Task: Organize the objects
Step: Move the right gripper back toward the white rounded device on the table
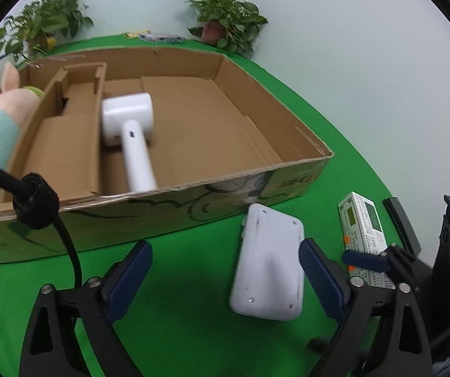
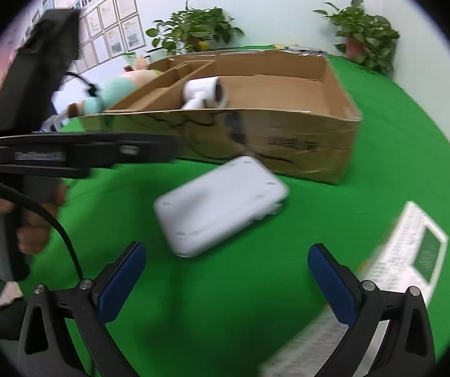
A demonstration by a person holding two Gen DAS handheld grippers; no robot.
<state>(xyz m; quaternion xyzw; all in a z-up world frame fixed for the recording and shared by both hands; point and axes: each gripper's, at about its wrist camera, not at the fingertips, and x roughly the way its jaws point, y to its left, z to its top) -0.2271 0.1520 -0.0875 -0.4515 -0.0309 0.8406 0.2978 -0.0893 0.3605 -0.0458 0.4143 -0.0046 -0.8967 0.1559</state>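
Evidently the left gripper [image 1: 225,270] stood open, astride the flat white device [image 1: 268,264] on the green cloth [image 1: 193,314], one pad just beside its edge, not pressing, probably poised for transfer into the cardboard box [image 1: 225,188]. The right gripper [image 2: 226,275] hung open and empty. Only the left view showed the white dryer [image 1: 129,132] lying whole inside; only the right showed a hand [image 2: 33,235].

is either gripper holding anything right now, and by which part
No. The left gripper and right gripper are both open and empty; the white device lies free on the cloth.
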